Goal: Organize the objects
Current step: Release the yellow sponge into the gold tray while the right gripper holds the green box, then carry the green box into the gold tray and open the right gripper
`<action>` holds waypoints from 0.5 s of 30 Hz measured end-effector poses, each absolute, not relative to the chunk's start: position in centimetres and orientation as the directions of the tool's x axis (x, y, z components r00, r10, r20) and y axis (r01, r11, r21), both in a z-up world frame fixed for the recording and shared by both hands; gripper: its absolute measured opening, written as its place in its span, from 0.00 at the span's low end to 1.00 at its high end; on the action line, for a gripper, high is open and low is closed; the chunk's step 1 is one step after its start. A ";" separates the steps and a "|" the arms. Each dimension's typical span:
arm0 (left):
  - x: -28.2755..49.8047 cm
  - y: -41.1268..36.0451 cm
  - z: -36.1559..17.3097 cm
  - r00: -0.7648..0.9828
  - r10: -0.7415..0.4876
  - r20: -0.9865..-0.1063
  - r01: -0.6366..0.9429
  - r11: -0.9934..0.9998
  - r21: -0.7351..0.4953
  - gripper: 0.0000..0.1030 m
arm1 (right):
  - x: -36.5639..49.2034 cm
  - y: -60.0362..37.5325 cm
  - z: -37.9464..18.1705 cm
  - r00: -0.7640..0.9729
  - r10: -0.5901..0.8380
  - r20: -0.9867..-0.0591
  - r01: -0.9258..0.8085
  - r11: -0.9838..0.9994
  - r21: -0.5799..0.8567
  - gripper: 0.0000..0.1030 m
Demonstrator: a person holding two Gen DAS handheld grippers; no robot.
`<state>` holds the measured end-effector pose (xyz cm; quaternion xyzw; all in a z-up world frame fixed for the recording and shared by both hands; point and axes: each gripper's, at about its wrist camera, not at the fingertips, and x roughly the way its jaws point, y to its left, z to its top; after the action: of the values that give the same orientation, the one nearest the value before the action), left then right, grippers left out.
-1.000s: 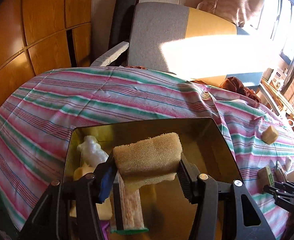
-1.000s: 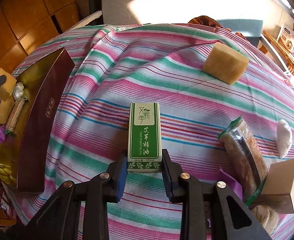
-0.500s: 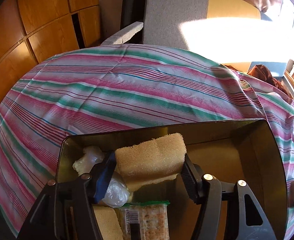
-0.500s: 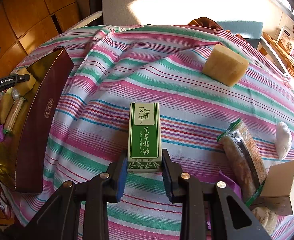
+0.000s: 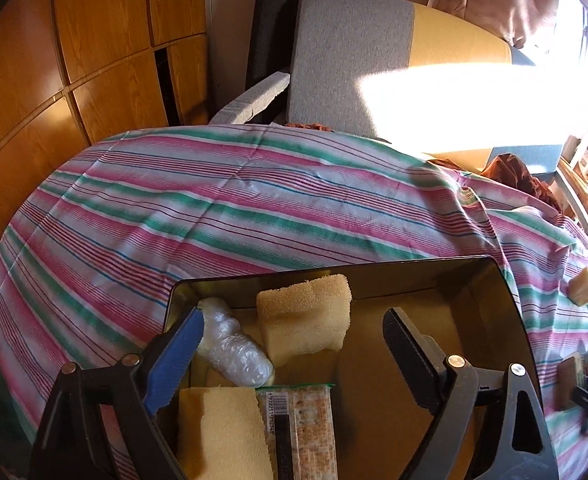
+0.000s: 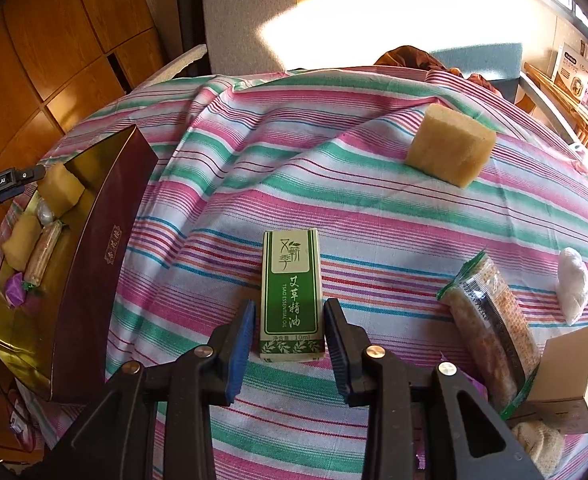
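My left gripper (image 5: 294, 324) is open over the gold-lined box (image 5: 474, 280). A yellow sponge (image 5: 306, 320) lies free in the box against its far wall, beside a bubble-wrapped item (image 5: 234, 348), a second sponge (image 5: 218, 432) and a cracker pack (image 5: 302, 428). My right gripper (image 6: 288, 330) has its jaws on both sides of the near end of a green essential-oil carton (image 6: 292, 292) lying on the striped cloth; I cannot tell whether they press it. The box (image 6: 94, 280) shows at the left.
On the cloth in the right wrist view lie a yellow sponge (image 6: 450, 144), a cracker pack (image 6: 490, 320), a white wrapped lump (image 6: 572, 284) and a small cardboard box (image 6: 574, 380). A grey and yellow armchair (image 5: 354, 60) stands behind the table.
My left gripper opened and let go of the sponge, which now rests in the box, and drew back a little. The right gripper and carton have not moved.
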<state>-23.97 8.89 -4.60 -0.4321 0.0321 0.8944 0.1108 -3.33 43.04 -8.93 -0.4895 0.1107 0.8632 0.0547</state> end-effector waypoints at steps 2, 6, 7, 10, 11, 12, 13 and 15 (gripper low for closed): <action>-22.7 8.5 -3.6 -0.610 0.187 -0.770 -0.217 -0.974 -0.065 0.89 | -3.4 43.1 -8.8 -0.522 -0.010 -0.853 -0.208 -0.968 0.139 0.34; -18.8 7.8 -1.9 -0.630 0.231 -0.741 -0.231 -0.967 -0.105 0.92 | -3.7 43.1 -9.0 -0.526 0.000 -0.850 -0.217 -0.967 0.135 0.34; -17.6 7.8 -1.7 -0.637 0.233 -0.735 -0.238 -0.966 -0.100 0.92 | -3.8 43.1 -9.1 -0.524 -0.002 -0.852 -0.217 -0.967 0.135 0.34; -14.2 7.8 -1.5 -0.642 0.243 -0.727 -0.266 -0.960 -0.086 0.93 | -4.0 42.9 -9.4 -0.521 0.000 -0.854 -0.208 -0.970 0.127 0.30; -13.1 7.7 -1.4 -0.646 0.240 -0.724 -0.267 -0.960 -0.080 0.93 | -4.0 42.7 -9.4 -0.522 0.006 -0.853 -0.201 -0.973 0.116 0.30; -12.2 7.6 -1.5 -0.650 0.237 -0.722 -0.268 -0.961 -0.074 0.93 | -4.0 42.5 -9.4 -0.522 0.006 -0.853 -0.193 -0.975 0.112 0.30; -11.2 7.5 -1.5 -0.651 0.234 -0.722 -0.269 -0.961 -0.069 0.93 | -4.0 42.3 -9.4 -0.521 0.008 -0.854 -0.188 -0.976 0.106 0.30; -9.6 7.2 -1.6 -0.660 0.220 -0.718 -0.260 -0.964 -0.057 0.93 | -4.0 41.9 -9.4 -0.519 0.021 -0.854 -0.181 -0.980 0.085 0.30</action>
<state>-9.59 7.16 -1.58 -0.3907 0.0254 0.9107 0.1318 -4.00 41.90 -9.39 -0.4867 0.0819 0.8678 0.0582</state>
